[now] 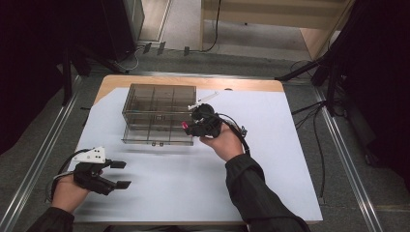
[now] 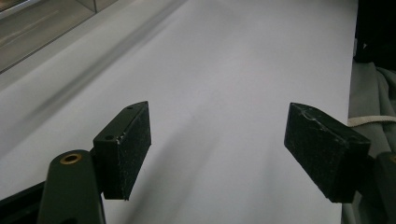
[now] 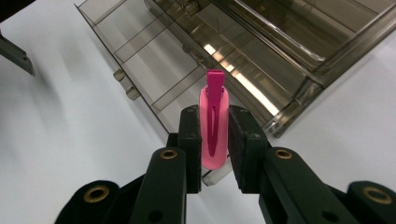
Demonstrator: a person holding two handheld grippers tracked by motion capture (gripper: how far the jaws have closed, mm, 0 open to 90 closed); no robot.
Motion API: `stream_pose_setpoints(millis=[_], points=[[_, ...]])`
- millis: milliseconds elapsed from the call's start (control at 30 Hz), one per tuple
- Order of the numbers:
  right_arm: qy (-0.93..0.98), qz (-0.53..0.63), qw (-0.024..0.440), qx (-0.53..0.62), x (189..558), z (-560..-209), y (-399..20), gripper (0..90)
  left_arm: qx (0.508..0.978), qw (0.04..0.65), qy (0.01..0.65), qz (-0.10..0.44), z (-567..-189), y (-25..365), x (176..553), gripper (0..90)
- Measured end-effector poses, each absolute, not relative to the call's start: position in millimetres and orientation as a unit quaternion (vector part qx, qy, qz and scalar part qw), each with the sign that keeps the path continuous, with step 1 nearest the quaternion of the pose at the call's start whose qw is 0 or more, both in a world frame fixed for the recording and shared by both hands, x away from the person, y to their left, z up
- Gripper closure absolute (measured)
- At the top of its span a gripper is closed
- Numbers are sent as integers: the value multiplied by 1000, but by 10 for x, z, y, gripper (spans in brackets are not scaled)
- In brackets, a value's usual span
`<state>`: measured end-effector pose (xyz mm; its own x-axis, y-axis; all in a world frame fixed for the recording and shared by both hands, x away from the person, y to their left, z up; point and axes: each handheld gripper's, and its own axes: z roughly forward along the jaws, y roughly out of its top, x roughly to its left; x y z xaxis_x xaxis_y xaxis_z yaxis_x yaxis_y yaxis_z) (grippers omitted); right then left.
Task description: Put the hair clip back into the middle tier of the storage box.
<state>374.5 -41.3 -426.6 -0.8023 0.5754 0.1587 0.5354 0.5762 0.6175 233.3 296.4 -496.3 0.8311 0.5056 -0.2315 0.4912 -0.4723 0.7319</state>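
Pinching a small pink plastic hair clip (image 3: 214, 122) between the two black jaws of the right gripper (image 3: 215, 140), with the clip standing upright along the jaws and its darker pink tip rising above them. Seen in the high view as a small pink spot (image 1: 184, 125) at the front of the right gripper (image 1: 192, 126), held up by the right hand (image 1: 223, 141) in a dark sleeve. Just beyond the clip, a smoky transparent plastic drawer box (image 3: 261, 51) with thin dividers inside, and its lowest drawer (image 3: 140, 60) pulled out toward the person, with several compartments. Hanging over the near right corner of this drawer, not touching it as far as can be told. In the high view, the same box (image 1: 159, 104) sitting at the far middle of the white sheet (image 1: 270, 159) that covers the wooden table (image 1: 193, 80). A small white object (image 1: 203, 100), too small to identify, lying just beside the box on its right. Farther away, at the near left of the sheet, the left gripper (image 1: 121, 174) held low in the left hand (image 1: 67, 192), jaws spread wide apart and grasping nothing, with a grey three-cornered plate (image 1: 92, 155) on top. In the left gripper view, the left gripper (image 2: 217, 149) above bare white sheet (image 2: 224, 70).
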Motion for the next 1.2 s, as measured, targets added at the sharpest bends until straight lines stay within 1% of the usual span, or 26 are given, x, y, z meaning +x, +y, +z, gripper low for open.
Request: stream_pose_setpoints(millis=[367, 1200], points=[[889, 339, 26, 307, 3765, -4284, -290, 778, 857, 424, 293, 9, -4963, 2971, 2331, 239], [901, 300, 22, 314, 3877, -4561, -122, 777, 858, 421, 294, 10, -4966, 2983, 2330, 239]])
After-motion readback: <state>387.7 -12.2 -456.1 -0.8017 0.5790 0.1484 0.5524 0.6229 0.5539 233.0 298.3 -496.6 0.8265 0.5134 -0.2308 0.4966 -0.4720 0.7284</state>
